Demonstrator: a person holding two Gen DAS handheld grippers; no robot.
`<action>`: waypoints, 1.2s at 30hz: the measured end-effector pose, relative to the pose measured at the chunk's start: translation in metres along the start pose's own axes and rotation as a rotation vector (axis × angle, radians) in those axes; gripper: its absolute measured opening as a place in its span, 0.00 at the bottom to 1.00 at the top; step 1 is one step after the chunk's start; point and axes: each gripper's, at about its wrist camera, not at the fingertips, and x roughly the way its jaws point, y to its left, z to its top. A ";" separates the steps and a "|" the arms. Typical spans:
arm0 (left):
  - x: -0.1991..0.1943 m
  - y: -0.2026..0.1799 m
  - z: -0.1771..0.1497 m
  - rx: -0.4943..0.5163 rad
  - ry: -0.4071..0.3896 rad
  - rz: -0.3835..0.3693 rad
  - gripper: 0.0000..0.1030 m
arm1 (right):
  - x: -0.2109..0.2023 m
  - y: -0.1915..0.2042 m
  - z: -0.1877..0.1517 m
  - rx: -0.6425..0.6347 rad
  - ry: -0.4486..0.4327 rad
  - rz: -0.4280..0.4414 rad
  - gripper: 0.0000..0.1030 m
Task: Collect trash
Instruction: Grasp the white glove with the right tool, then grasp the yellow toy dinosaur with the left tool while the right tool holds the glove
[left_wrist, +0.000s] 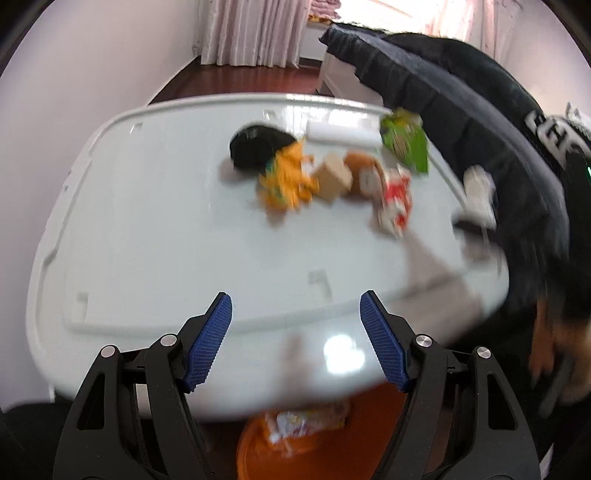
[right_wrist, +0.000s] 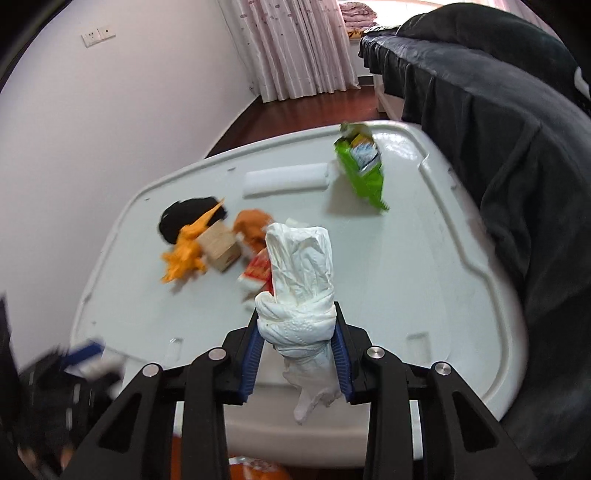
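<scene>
Two hand-held grippers over one white table (right_wrist: 424, 258), centre of both views. Trash cluster sits mid-table: black lump (right_wrist: 188, 218), orange wrapper (right_wrist: 184, 254), wooden block (right_wrist: 221, 247), red-white packet (right_wrist: 258, 273), with a green snack bag (right_wrist: 364, 170) and a white roll (right_wrist: 284, 179) further back, toward the upper right. Orange bin (left_wrist: 314, 454) shows at the bottom edge, below the table's near rim, some wrappers already in it. Right hand-held gripper (right_wrist: 297, 325) is clenched on a wad of white tissue (right_wrist: 301, 266), lifted clear of the table. Left hand-held gripper (left_wrist: 295, 314) is released, nothing between the pads. Step in hand, as I read it: carry tissue to bin. Next: bring it over the bin opening, then release.
</scene>
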 end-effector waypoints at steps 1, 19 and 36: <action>0.007 0.002 0.012 -0.016 -0.002 -0.009 0.68 | 0.000 0.002 0.000 -0.009 -0.003 0.002 0.33; 0.107 0.029 0.126 -0.230 0.147 -0.070 0.68 | 0.002 0.003 0.009 0.023 -0.011 0.067 0.33; 0.115 0.026 0.098 -0.098 0.122 0.027 0.46 | 0.005 0.003 0.010 0.024 0.000 0.065 0.34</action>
